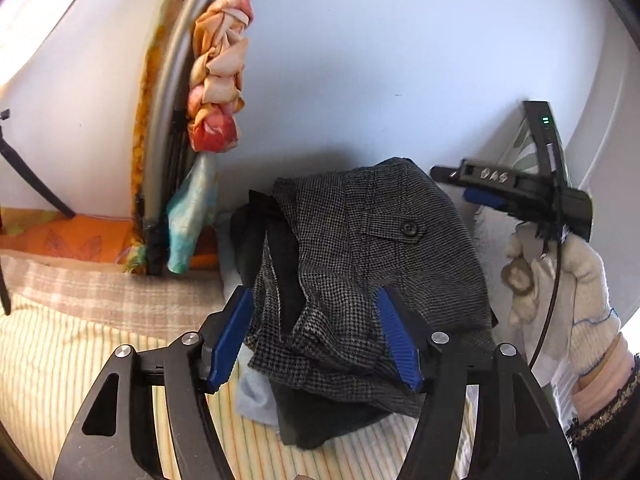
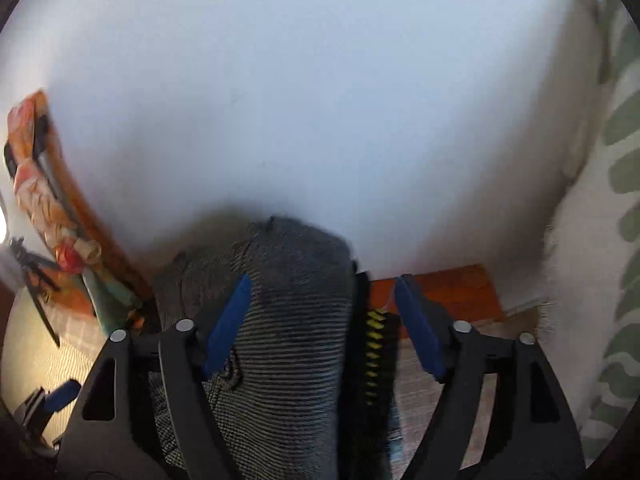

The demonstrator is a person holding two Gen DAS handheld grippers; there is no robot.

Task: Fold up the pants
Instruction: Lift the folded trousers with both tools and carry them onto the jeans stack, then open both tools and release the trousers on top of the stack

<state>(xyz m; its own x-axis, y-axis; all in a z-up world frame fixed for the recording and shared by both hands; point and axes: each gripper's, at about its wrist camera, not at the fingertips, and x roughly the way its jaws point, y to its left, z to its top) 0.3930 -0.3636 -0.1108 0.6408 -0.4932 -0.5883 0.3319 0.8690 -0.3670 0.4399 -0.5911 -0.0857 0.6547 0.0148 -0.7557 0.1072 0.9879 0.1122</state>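
Grey houndstooth pants (image 1: 360,264) lie folded in a bundle on top of a small pile of clothes on a striped bed (image 1: 80,360). A buttoned pocket flap faces up. My left gripper (image 1: 316,304) is open, its blue pads (image 1: 234,336) either side of the bundle's near edge. My right gripper shows in the left wrist view (image 1: 480,188) at the right of the bundle, held by a gloved hand (image 1: 568,280). In the right wrist view the right gripper (image 2: 322,296) is open above the pants (image 2: 288,320), which fill the space between its fingers.
A white wall (image 1: 360,60) stands behind the bed. A knotted orange and pink cloth (image 1: 220,72) hangs on a grey pole at the left. A leaf-print cushion (image 2: 616,200) is at the right. A black garment with yellow marks (image 2: 376,344) lies under the pants.
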